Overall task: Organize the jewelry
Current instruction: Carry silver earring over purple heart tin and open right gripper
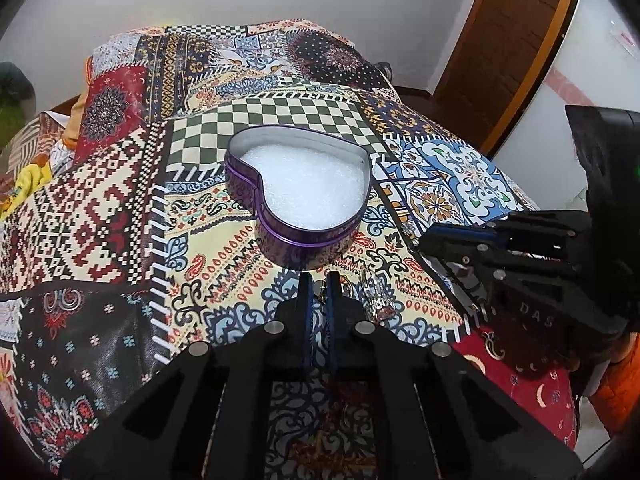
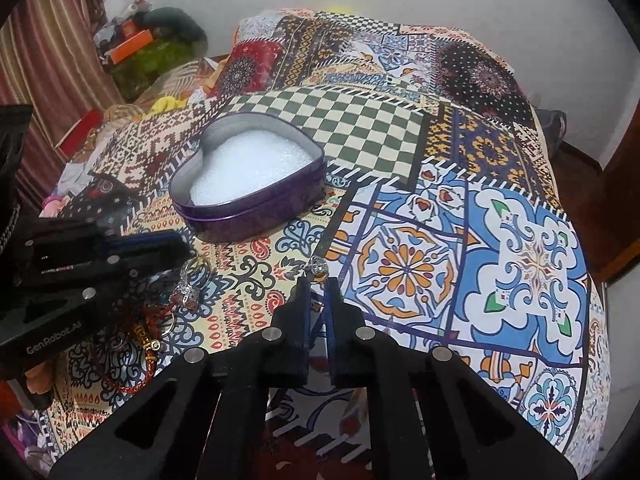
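Observation:
A purple heart-shaped tin (image 1: 280,236) with white foam lining (image 1: 308,184) sits open on the patterned bedspread; it also shows in the right wrist view (image 2: 256,208). My left gripper (image 1: 319,280) is nearly shut, low over a gold piece just in front of the tin; whether it grips it is unclear. A silver earring (image 1: 376,300) lies just right of it, also seen in the right wrist view (image 2: 188,288). My right gripper (image 2: 318,284) is nearly shut, its tips at a small silver piece (image 2: 317,266) on the cloth. A red cord bracelet (image 2: 140,360) lies at left.
The patchwork bedspread (image 2: 440,240) covers the bed. Clutter and boxes (image 2: 132,44) stand at the far left by a striped curtain. A wooden door (image 1: 508,40) is at the right. The bed's edge drops off to the right.

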Motion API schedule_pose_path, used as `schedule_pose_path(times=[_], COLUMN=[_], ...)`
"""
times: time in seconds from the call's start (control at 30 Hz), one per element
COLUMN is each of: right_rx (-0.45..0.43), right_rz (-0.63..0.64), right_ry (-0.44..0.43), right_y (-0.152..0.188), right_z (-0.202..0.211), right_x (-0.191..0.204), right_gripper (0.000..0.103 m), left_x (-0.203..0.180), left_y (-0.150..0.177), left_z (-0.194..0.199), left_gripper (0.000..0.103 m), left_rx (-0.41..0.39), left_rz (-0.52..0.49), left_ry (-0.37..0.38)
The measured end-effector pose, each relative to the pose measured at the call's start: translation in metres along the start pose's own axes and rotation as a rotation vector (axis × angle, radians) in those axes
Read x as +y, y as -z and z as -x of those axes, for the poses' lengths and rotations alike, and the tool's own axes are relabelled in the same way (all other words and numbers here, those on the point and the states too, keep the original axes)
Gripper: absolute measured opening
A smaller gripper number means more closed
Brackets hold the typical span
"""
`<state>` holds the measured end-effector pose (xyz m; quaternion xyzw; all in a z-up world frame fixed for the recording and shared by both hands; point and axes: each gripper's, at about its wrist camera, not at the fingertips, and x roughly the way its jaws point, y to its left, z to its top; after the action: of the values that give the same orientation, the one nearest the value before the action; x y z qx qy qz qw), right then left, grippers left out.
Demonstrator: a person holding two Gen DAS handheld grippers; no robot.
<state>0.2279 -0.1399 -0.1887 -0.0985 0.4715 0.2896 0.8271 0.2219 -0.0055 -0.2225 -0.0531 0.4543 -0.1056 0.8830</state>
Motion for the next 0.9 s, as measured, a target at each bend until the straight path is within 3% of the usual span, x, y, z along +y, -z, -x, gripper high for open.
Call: schedule_pose_path(times=[0.13,0.23,0.37,0.73,0.8,0.9], right_rx=[-0.022,0.009,0.037,0.063,0.056,0.044], right_rz=[-0.006,-0.009,-0.014,0.045,0.048,0.04], right_ry=[0.0,-0.005,0.019,0.021,0.022,0.017], right_y=[0.0,-0.001,-0.006,-0.018,-0.019,-0.019], right_z=[0.009,0.008,0.002,-0.018,-0.019,-0.016], right_x=[0.0,0.002,0.001,0.005,0.004,0.002], right_gripper=[0.006,0.007,0.025,0.025,0.013,0.012], left_x=[0.001,0.003,0.006,0.016,0.018,0.021], left_y=[0.0,-0.003,-0.007,-0.015,-0.017,-0.02], left_z=[0.012,0.023,0.035,0.045,0.045,0.046], left_gripper=[0.005,0.005,0.005,0.005,0.005,0.005], left_rx=[-0.026,-0.053,-0.092,-0.138,-0.141,-0.151], left_rz=[0.002,0.001,-0.001,0.017,0.023,0.024], left_ry=[-0.006,-0.017,-0.029,-0.033,-0.033,-0.037])
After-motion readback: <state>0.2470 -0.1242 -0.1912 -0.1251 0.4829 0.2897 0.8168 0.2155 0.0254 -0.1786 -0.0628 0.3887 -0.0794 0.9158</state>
